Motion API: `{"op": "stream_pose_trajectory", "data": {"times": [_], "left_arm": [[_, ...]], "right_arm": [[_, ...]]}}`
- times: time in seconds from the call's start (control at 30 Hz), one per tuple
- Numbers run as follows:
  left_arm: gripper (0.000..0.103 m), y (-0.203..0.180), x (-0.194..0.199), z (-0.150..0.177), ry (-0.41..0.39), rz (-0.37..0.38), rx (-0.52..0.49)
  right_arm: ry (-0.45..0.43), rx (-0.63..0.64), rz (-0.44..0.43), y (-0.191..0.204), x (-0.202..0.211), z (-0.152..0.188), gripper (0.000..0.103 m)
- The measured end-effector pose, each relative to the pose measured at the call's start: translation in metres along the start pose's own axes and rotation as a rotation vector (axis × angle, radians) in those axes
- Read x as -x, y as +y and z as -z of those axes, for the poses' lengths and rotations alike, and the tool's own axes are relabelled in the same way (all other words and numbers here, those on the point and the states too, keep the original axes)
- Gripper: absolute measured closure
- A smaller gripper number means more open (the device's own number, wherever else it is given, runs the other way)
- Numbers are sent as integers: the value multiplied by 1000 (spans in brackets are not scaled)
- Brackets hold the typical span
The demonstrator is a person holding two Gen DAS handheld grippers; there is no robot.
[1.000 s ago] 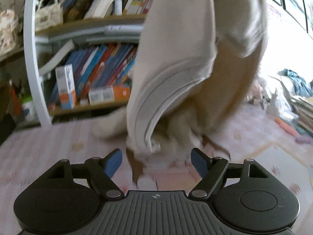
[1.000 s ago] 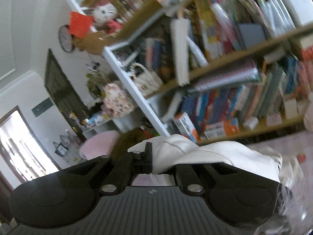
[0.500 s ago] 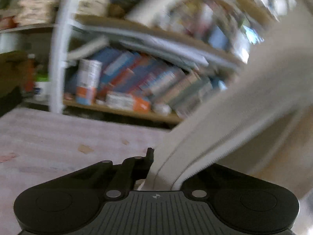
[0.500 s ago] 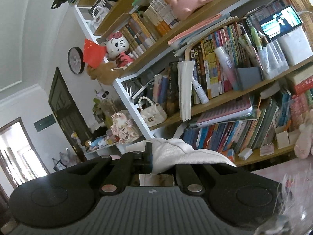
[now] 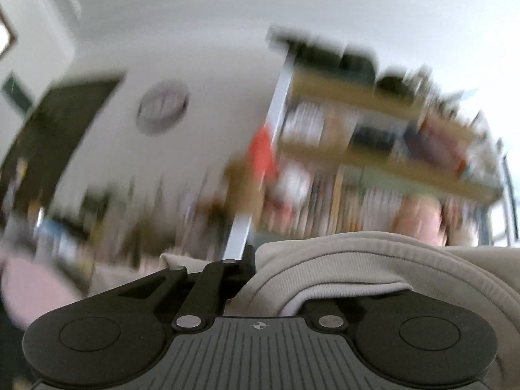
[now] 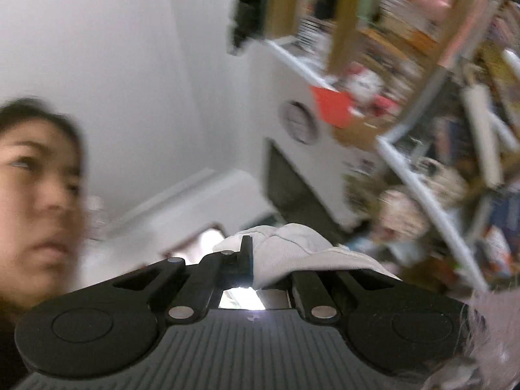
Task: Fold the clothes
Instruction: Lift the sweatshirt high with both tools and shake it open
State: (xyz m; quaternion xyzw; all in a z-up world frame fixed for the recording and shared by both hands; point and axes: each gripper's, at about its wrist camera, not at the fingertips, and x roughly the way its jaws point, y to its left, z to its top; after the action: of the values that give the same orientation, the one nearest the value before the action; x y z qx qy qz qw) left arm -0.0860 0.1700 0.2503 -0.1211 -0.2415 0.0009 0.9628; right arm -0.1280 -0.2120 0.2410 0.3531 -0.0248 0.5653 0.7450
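Observation:
A beige garment with a ribbed hem (image 5: 357, 269) is pinched in my left gripper (image 5: 252, 260), which is shut on it; the cloth drapes over the right finger and off to the right. My right gripper (image 6: 252, 253) is shut on another edge of the same pale garment (image 6: 286, 250), which folds over its right finger. Both grippers are raised and tilted upward toward the ceiling and upper shelves. The table and the rest of the garment are out of view.
A tall bookshelf (image 5: 373, 162) full of books and toys stands ahead, also seen in the right wrist view (image 6: 438, 130). A wall clock (image 5: 162, 107) and a dark door (image 5: 48, 136) are at left. The person's face (image 6: 35, 195) is close on the left.
My left gripper closed on the garment's hem and then swung upward. My right gripper kept its grip and also tilted up and rolled, so both views now blur toward ceiling.

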Motion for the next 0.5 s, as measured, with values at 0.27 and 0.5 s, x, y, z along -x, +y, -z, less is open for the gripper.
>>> {"op": "stream_pose_trajectory", "data": {"times": [0.27,0.5], "left_arm": [[100,-27,-27,-9,-12,91,16],[100,-16,-82,192,735,-6,-70]], "right_arm": [[-92,-1,-71,-1,28,-12,100],[17,-277,519,-127,63,40,100]]}}
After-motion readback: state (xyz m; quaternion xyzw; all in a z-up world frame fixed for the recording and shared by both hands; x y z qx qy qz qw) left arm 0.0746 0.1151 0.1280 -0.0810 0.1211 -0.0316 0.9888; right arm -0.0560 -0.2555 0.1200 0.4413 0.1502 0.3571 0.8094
